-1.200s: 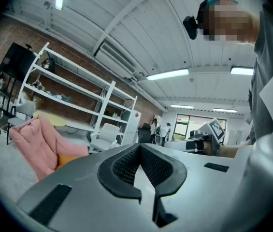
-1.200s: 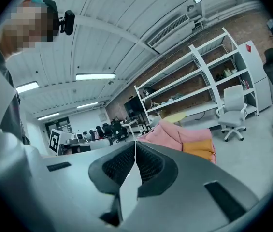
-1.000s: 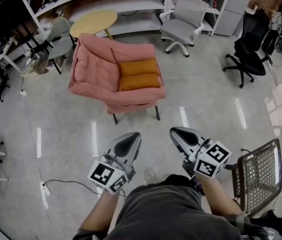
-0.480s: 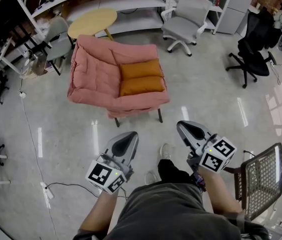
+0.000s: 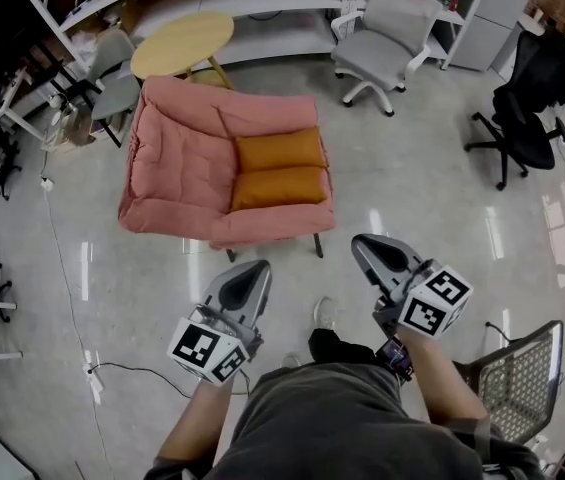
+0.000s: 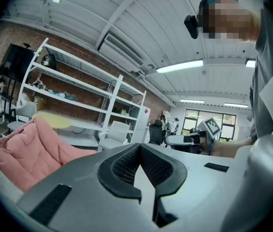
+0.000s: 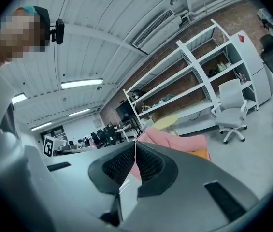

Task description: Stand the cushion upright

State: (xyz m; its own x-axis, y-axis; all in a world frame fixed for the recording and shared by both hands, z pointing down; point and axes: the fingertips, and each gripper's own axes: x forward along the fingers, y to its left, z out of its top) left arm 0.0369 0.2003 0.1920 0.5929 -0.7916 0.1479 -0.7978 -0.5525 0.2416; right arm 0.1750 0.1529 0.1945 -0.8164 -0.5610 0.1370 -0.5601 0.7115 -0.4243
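Orange cushion (image 5: 279,168), creased across its middle, flat on pink armchair (image 5: 177,163).

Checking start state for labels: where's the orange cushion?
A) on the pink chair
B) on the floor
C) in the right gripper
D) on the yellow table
A: the cushion lies on the chair, and the left gripper and right gripper are both shut, empty and short of it.
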